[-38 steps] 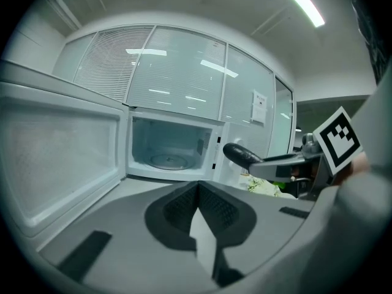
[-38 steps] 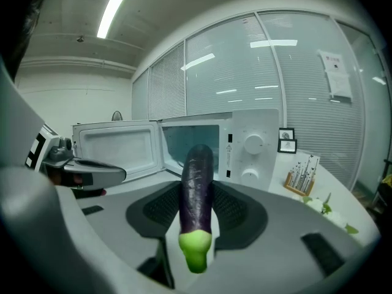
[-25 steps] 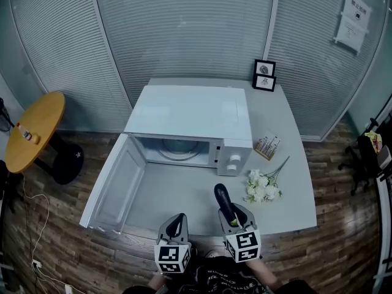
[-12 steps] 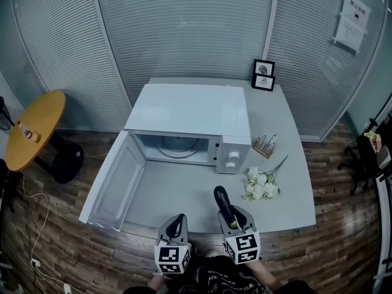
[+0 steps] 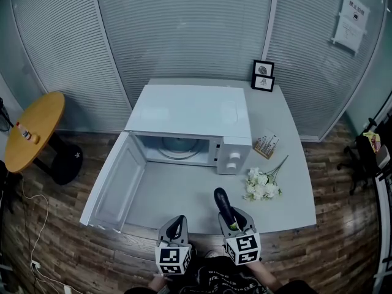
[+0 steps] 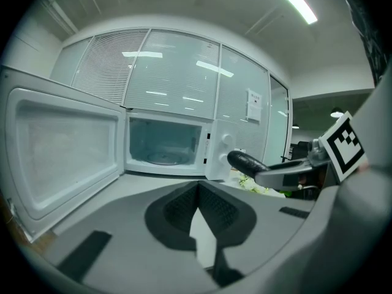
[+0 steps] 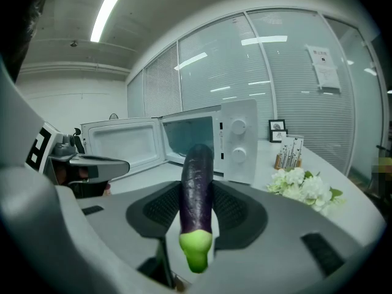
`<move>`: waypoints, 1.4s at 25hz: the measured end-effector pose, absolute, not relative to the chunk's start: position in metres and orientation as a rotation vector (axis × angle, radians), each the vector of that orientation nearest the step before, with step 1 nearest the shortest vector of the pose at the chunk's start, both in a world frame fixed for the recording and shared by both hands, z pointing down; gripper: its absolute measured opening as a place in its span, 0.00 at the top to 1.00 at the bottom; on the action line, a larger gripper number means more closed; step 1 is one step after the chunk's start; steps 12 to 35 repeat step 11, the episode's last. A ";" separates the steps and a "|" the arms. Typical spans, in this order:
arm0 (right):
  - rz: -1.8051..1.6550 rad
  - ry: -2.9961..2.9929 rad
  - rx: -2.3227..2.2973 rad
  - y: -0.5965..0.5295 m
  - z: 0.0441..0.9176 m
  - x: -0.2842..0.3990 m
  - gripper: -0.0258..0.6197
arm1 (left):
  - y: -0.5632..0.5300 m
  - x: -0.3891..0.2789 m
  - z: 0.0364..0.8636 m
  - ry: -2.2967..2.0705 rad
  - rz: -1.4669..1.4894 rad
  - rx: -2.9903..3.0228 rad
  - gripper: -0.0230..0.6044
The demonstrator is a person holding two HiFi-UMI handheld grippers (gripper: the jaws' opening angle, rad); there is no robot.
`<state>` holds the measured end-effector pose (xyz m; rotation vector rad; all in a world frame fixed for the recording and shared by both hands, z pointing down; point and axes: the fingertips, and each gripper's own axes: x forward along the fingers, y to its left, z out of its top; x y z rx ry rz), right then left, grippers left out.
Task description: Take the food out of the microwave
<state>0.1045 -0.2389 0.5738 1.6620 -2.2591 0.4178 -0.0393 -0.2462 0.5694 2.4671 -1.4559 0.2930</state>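
A sheet of paper (image 5: 353, 18) hangs on the glass wall at the far right; its print is too small to read. The white microwave (image 5: 190, 112) shows no brand that can be made out, only two round knobs (image 5: 233, 160) on its front panel. The small card stand (image 5: 267, 146) and the two framed pictures (image 5: 264, 75) on the worktop (image 5: 294, 182) also carry marks too fine to read. Each gripper bears a cube with black-and-white square markers.

The right gripper (image 7: 197, 196) has its jaws closed on an eggplant (image 7: 197, 164), one pad against each side. The green stem end points back toward the camera. The dark purple body sticks out past the jaw tips toward the microwave. It is held out over the near part of the worktop, well apart from the oven.

The left gripper (image 6: 197, 187) is beside it, its jaws closed tip to tip with nothing between them.

The microwave door (image 5: 116, 182) is swung fully open to the left, and the glass turntable (image 5: 177, 146) shows inside the chamber. A bunch of white flowers (image 5: 262, 185) lies to the right of the oven, near the eggplant's tip. A round yellow table (image 5: 33, 130) stands on the floor at the far left.
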 end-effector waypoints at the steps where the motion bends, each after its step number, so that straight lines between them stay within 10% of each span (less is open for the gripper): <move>1: 0.415 -2.257 1.658 -0.239 0.574 0.104 0.71 | -0.246 -0.040 0.570 -1.456 0.295 2.465 0.95; 35: 0.400 -2.257 1.645 -0.237 0.575 0.097 0.71 | -0.247 -0.044 0.572 -1.452 0.297 2.459 0.95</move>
